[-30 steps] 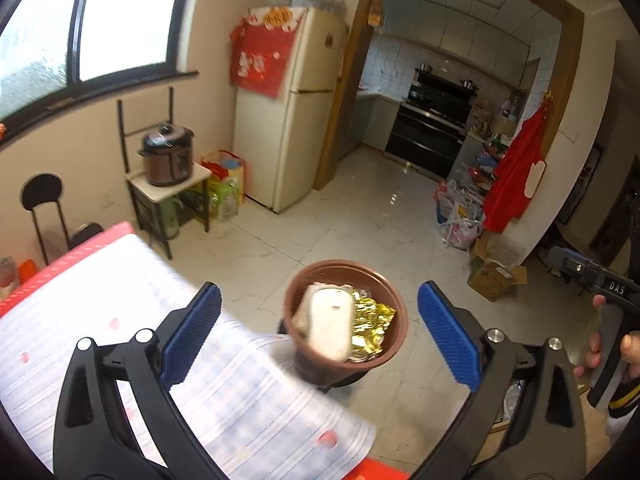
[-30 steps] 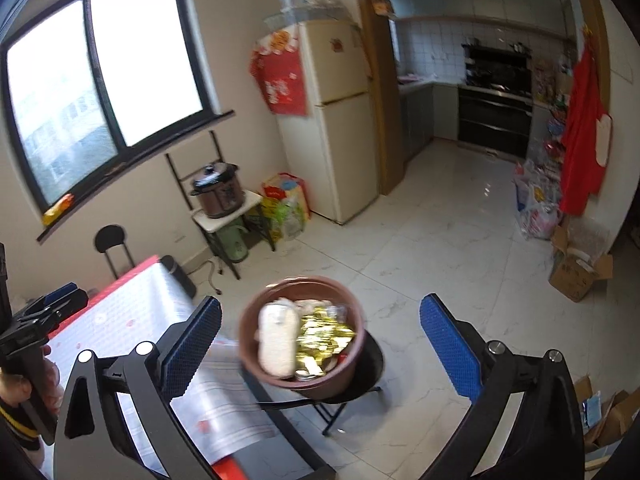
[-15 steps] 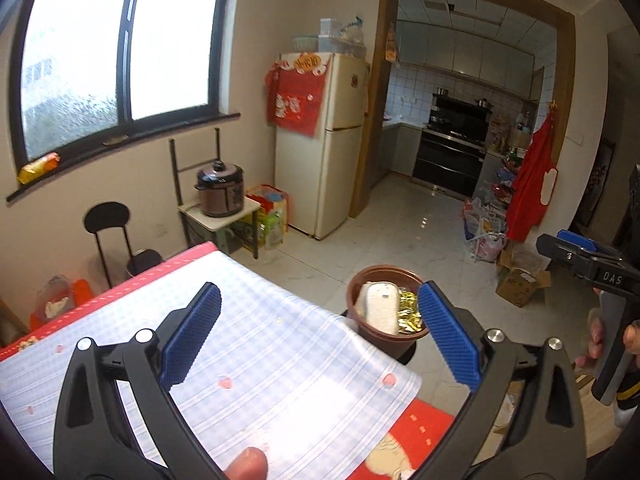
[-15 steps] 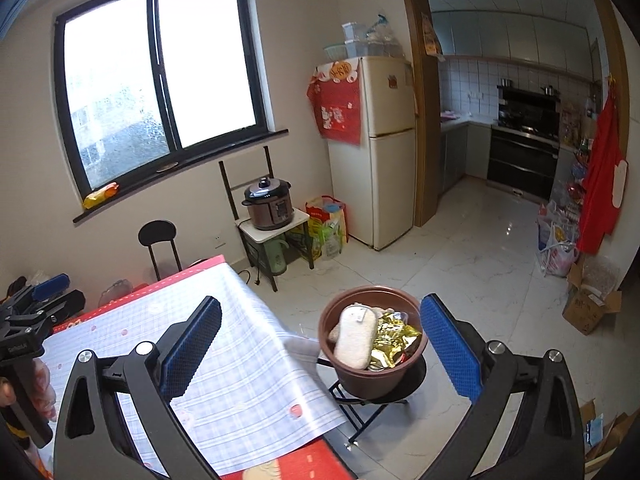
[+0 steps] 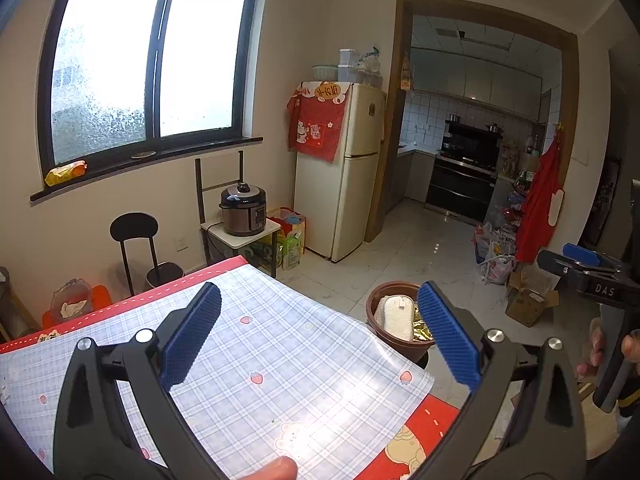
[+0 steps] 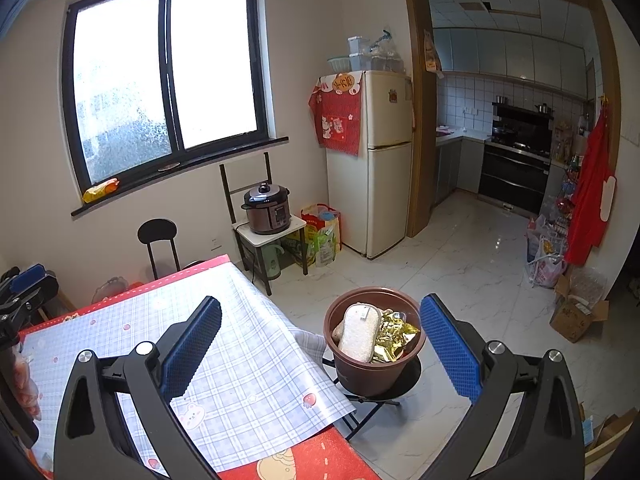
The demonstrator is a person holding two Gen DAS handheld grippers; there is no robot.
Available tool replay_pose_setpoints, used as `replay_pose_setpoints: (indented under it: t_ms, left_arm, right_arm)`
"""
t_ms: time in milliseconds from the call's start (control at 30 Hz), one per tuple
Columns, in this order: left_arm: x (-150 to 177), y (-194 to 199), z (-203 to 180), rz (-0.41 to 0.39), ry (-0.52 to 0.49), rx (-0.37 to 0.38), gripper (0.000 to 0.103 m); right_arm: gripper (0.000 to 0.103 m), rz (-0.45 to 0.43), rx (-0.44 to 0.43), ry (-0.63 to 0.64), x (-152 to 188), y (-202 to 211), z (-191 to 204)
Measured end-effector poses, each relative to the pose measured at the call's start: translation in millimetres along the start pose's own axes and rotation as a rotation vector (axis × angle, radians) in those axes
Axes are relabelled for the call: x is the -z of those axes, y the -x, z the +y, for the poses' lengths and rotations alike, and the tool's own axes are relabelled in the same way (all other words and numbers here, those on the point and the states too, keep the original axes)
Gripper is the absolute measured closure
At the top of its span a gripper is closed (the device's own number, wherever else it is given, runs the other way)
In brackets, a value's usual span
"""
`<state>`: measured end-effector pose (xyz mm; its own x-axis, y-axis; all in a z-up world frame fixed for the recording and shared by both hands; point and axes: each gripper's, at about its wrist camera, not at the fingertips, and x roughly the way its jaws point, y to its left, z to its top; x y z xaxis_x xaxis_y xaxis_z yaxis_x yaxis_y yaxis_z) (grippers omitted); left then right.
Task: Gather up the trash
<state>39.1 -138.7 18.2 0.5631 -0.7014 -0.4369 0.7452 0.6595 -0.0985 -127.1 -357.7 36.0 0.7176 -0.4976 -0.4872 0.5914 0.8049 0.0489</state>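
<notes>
The left gripper [image 5: 318, 336] is hanging above the checked tablecloth [image 5: 280, 364] with its blue pads spread wide and nothing between them, and the right gripper [image 6: 320, 344] is hovering equally wide and empty. The brown pot [image 6: 370, 368] is sitting on a small black stand [image 6: 376, 394] just past the table's corner, holding a white sponge [image 6: 360, 336] and crumpled gold wrappers [image 6: 394, 340].
</notes>
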Motion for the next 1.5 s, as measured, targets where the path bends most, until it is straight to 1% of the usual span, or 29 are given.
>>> replay_pose_setpoints:
  t_ms: [533, 1133, 1500]
  left_arm:
    - [-0.7, 9.4, -2.7, -0.007, -0.001, -0.001, 0.006]
    - [-4.2, 0.1, -7.3, 0.004, 0.017, -0.041, 0.006]
    - [-4.6, -3.4, -7.5, 0.006, 0.014, -0.038, 0.006]
  right_arm:
    - [0.005, 0.004, 0.028, 0.009, -2.4, 3.0, 4.1]
    - [0.005, 0.012, 0.043, 0.013, 0.4, -0.5, 1.2]
    - [0.005, 0.017, 0.056, 0.007, 0.3, -7.9, -5.3]
